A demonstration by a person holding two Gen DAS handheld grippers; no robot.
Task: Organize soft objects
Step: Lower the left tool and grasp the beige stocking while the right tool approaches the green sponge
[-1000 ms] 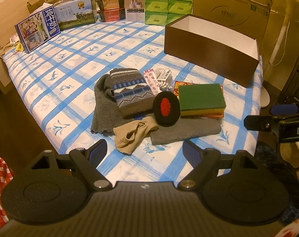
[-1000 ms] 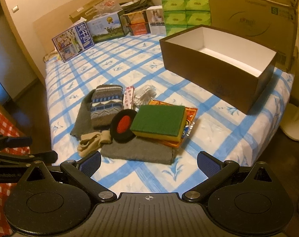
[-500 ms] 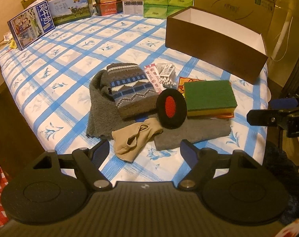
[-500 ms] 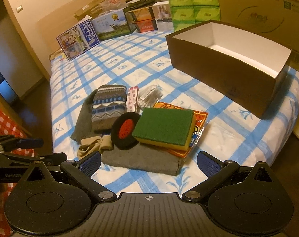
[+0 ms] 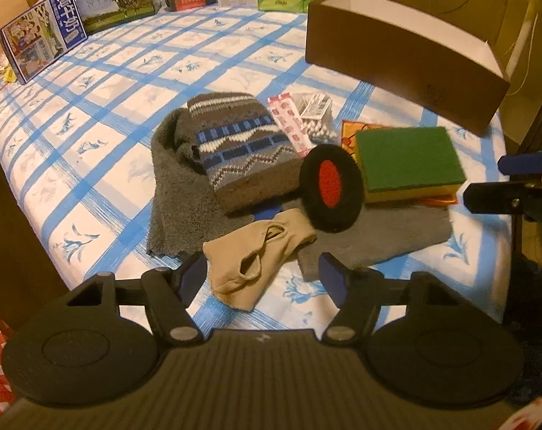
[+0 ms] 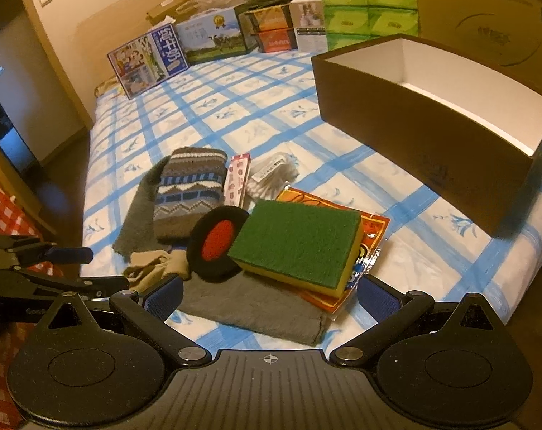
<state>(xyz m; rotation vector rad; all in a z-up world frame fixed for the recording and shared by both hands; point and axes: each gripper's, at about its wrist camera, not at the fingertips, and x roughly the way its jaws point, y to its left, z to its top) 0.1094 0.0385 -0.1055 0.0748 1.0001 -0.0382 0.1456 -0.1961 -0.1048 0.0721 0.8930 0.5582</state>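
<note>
Blue-checked bedsheet (image 5: 102, 114) carries my pile: knitted zigzag beanie (image 5: 235, 147) on a fuzzy grey towel (image 5: 177, 193), flat grey felt cloth (image 5: 378, 233), rectangular green-and-yellow sponge (image 5: 407, 157), round black pad with red centre (image 5: 330, 188), limp beige stocking (image 5: 256, 254). Brown cardboard box (image 6: 432, 122) with white lining sits well apart, nothing visible inside. Left gripper (image 5: 262, 277) jaws closing around the stocking's edge, pads not pressing yet; right gripper (image 6: 269, 294) spread wide, unloaded, over the cloth and sponge.
</note>
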